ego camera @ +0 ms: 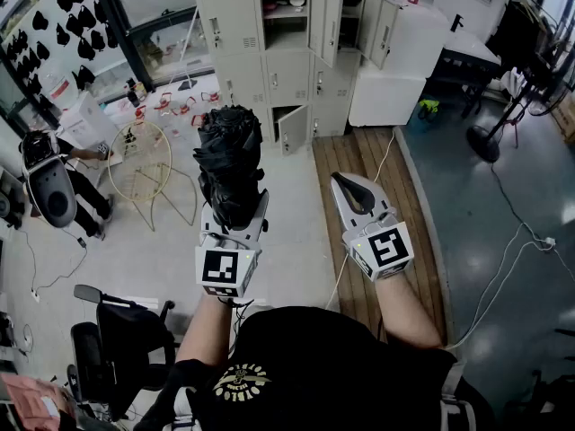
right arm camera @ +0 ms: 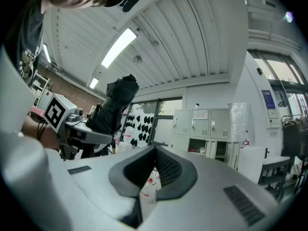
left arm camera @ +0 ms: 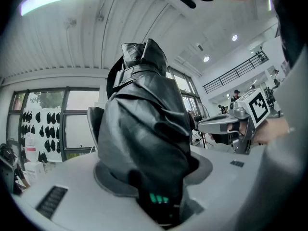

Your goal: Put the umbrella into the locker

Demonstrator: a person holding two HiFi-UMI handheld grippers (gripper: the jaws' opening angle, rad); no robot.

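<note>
Head view, one umbrella [ego camera: 229,151] in left tool [ego camera: 233,203], right tool [ego camera: 349,189] closed, empty

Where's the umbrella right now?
Head view, left of centre: the umbrella is gripped in the left tongs, beside the right tongs, short of the lockers ahead.

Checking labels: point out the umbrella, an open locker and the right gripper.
umbrella [ego camera: 229,151]: head view, folded canopy.
locker [ego camera: 325,25]: head view, open door.
right gripper [ego camera: 335,180]: head view, tips of jaws.
</note>
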